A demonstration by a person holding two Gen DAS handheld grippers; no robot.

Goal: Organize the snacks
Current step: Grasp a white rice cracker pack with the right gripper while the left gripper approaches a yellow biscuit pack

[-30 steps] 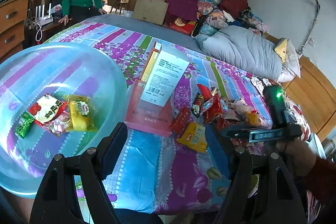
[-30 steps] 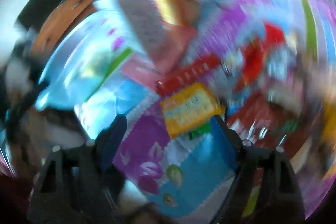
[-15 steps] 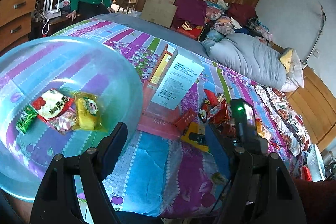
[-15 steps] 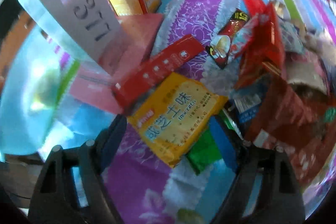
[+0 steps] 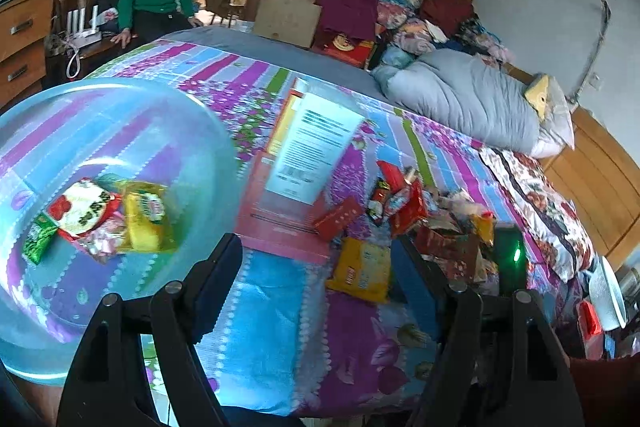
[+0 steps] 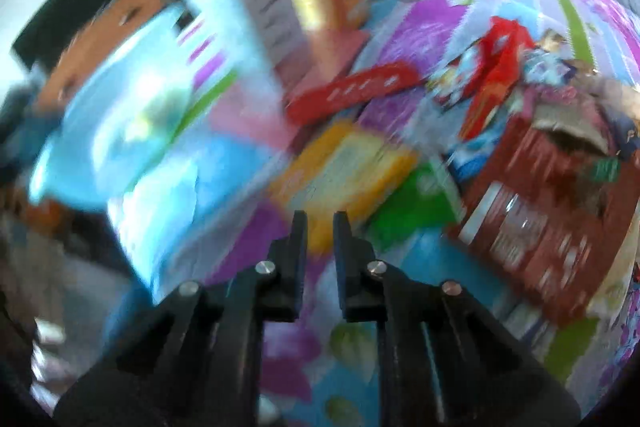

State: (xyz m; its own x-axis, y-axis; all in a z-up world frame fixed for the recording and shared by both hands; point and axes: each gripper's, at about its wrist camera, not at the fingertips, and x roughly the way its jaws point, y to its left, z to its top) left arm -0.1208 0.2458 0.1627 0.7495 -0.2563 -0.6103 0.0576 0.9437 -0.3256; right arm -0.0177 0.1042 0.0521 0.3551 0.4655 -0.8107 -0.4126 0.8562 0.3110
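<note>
- Step: picking a snack off the bed for the clear blue basin (image 5: 120, 115).
- My right gripper (image 6: 320, 227) has its jaws nearly together on the near corner of the yellow packet (image 6: 348, 167); blurred, so I judge it gripped.
- My left gripper (image 5: 316, 267) is wide open and empty; the basin sits to its left with a few snacks inside.
- Next: lift the packet and carry it left over the basin rim, watching for slip.
</note>
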